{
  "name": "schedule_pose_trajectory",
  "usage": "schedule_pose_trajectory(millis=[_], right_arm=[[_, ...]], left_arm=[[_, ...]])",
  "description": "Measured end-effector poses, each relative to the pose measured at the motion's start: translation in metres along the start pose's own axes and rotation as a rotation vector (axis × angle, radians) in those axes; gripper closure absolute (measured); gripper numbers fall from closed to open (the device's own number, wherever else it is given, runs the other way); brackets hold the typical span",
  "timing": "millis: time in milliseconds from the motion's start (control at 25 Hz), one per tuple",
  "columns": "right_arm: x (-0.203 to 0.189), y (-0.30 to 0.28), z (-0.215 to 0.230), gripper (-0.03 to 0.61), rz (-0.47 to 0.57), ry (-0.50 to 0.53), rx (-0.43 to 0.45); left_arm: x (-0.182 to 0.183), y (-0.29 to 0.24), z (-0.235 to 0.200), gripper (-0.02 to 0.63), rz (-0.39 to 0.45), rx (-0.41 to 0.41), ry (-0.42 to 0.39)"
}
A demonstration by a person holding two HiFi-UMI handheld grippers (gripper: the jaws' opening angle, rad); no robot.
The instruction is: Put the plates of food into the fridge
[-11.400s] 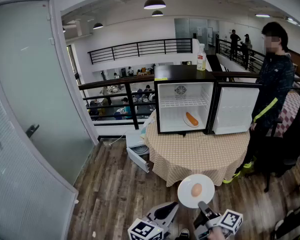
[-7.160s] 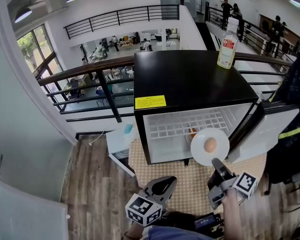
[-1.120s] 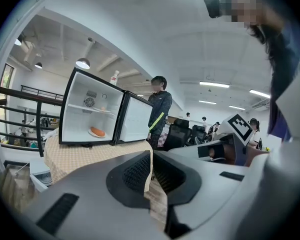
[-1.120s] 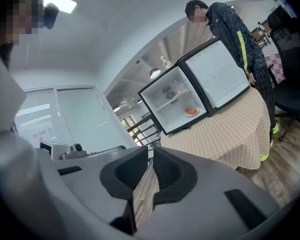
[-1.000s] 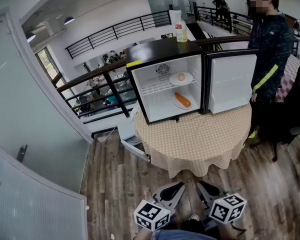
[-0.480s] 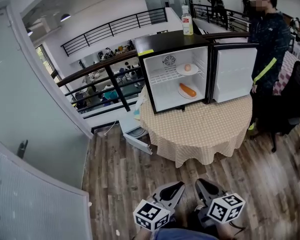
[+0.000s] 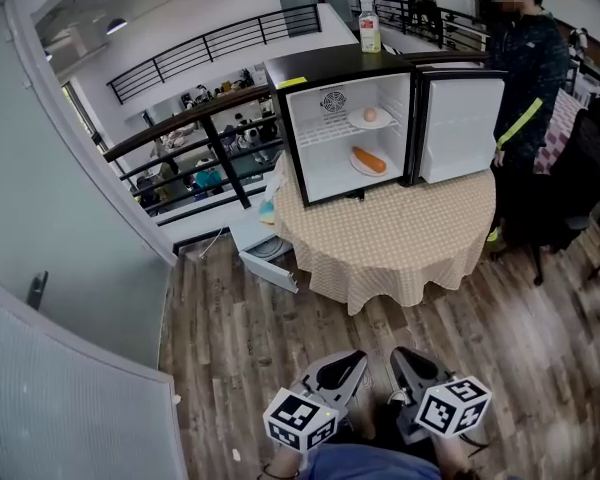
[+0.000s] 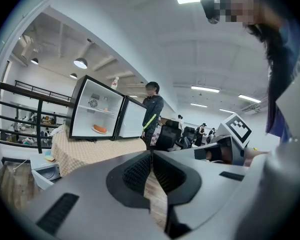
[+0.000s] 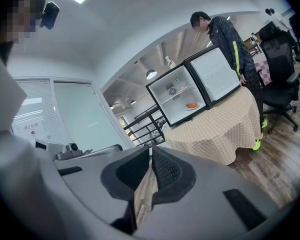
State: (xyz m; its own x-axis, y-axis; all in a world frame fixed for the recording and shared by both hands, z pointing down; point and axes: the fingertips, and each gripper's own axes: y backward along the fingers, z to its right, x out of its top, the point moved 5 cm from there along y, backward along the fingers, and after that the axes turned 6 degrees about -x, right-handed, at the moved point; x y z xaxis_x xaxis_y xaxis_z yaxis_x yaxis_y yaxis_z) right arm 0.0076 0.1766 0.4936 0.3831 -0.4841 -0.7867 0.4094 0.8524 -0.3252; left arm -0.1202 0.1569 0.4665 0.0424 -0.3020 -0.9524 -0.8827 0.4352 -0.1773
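Both grippers are held low and side by side above the wooden floor (image 7: 240,358), and both are pointed towards the table (image 7: 400,238). The left gripper (image 7: 352,360) is seen with its jaws brought together, nothing caught between the pads. The right gripper (image 7: 400,358), just beside it, is closed up the same way and nothing is carried in it either.

Well ahead of both grippers, the fridge (image 7: 325,66) is set on the far part of the table's checked cloth. Its door (image 7: 460,128) is swung wide open on the right gripper's side. Inside, two plates are already placed. The upper plate (image 7: 370,118) is set on the wire shelf with a pale round piece of food on it. The lower plate (image 7: 368,161) is laid on the fridge bottom with a long orange piece of food on it.

A bottle (image 7: 369,25) is stood upright on the fridge top. A person (image 7: 525,78) is seen just beyond the open door, far ahead of the right gripper and off to its right.
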Motion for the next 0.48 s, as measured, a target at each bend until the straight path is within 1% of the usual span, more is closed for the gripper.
schedule_pose_trajectory(millis=[480], right_arm=[[-0.0014,0.0086,0.0000,0.548,0.006,0.016,-0.018]], left_arm=[[-0.0009,-0.0005,0.0056,0.595,0.016,-0.020,0.003]])
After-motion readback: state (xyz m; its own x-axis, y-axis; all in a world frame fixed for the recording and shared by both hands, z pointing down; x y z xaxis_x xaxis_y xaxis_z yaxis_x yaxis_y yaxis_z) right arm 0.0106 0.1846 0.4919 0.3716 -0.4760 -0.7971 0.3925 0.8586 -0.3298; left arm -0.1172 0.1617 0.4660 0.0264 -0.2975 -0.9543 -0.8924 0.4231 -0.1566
